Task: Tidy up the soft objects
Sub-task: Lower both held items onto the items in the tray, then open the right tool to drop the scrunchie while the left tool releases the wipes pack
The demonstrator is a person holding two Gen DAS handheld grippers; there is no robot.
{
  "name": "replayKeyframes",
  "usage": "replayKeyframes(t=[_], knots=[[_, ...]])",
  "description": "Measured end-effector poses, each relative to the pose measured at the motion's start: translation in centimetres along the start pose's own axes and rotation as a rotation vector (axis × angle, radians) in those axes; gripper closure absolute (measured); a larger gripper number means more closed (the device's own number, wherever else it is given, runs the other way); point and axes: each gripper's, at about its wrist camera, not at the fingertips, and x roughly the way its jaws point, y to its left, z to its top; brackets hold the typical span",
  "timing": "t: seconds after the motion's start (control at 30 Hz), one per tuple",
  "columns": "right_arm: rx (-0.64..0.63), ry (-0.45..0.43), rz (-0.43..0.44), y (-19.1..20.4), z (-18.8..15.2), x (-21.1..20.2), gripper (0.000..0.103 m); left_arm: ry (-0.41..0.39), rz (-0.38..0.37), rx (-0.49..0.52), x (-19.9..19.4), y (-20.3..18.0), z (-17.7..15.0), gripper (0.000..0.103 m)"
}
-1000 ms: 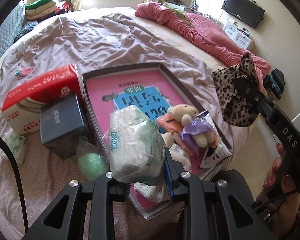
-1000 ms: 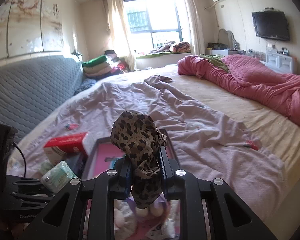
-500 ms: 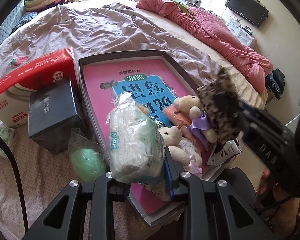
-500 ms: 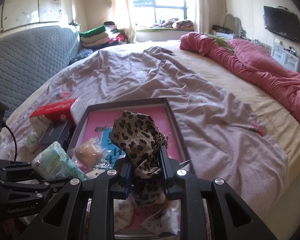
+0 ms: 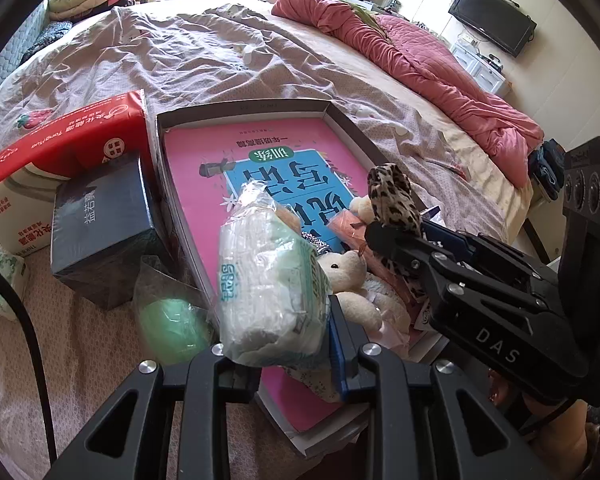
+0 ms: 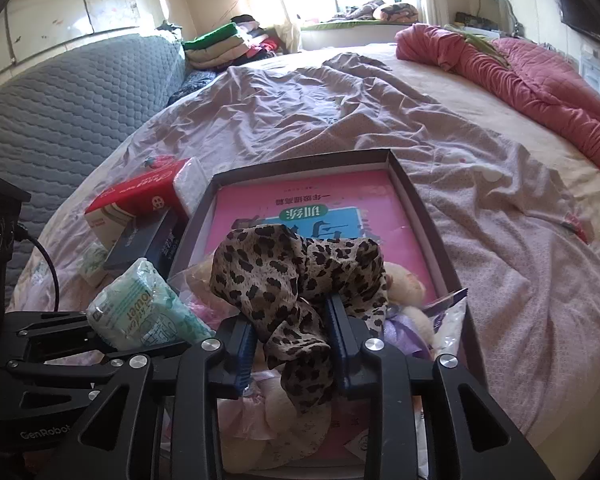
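A: What's in the tray point(image 5: 342, 122)?
B: One pink book point(image 5: 204, 152), two plush bears point(image 5: 352, 280).
A: The claws?
B: Left claw point(image 5: 288, 344) grips one tissue pack point(image 5: 268, 280) beside the tray. Right claw point(image 6: 292, 344), jaws just widening, slack around one leopard cloth point(image 6: 296, 280) over the bears.

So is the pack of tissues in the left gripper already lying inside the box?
No, the pack of tissues is clamped in the left gripper, held up in front of the box, not lying inside it.
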Motion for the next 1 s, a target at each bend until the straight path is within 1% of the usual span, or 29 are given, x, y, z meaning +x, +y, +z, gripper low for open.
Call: replayKeyframes(t=[0.13, 0.37, 0.47, 0.6, 0.83, 1.0], knots=[[0.001, 0.002, 0.016, 0.0, 0.0, 0.1, 0.063, 0.002, 0.000, -0.003, 0.2, 0.1, 0.0, 0.075], [-0.004, -0.019, 0.038, 0.1, 0.0, -0.4, 0.048, 0.004, -0.003, -0.009, 0.3, 0.3, -0.1, 0.075], [-0.001, -0.029, 0.049, 0.1, 0.0, -0.6, 0.044, 0.003, -0.002, -0.014, 0.4, 0.5, -0.1, 0.075], [0.005, -0.042, 0.044, 0.0, 0.0, -1.0, 0.044, 0.006, -0.009, -0.025, 0.4, 0.7, -0.1, 0.075], [0.032, -0.104, 0.031, -0.6, 0.3, -2.4, 0.043, 0.002, -0.018, -0.028, 0.5, 0.6, 0.0, 0.075], [0.048, -0.121, 0.029, -1.1, 0.3, -2.8, 0.043, -0.005, -0.016, -0.029, 0.6, 0.5, 0.4, 0.073]])
